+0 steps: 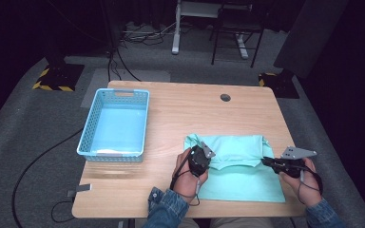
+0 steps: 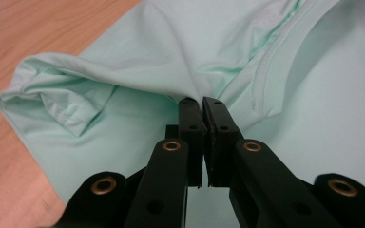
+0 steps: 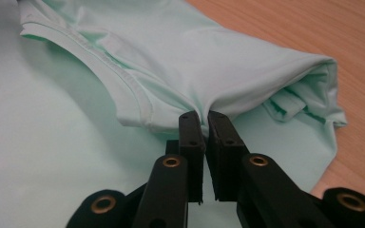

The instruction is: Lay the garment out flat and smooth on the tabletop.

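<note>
Grippers both clamped on the mint shirt (image 1: 240, 166), left gripper (image 2: 200, 102) and right gripper (image 3: 204, 115) pinching opposite ends of its folded edge, long axis running between them, cloth lying ahead on the surface (image 1: 171, 114).

No word, label, brand name or number can be read anywhere in this scene. The one sign on show is the yellow-and-black hazard striping (image 1: 52, 86) on the floor (image 1: 24, 123) at the far left, and a second patch of the same striping (image 1: 265, 76) at the far right behind the desk (image 1: 180, 107). Neither patch carries any lettering.
</note>
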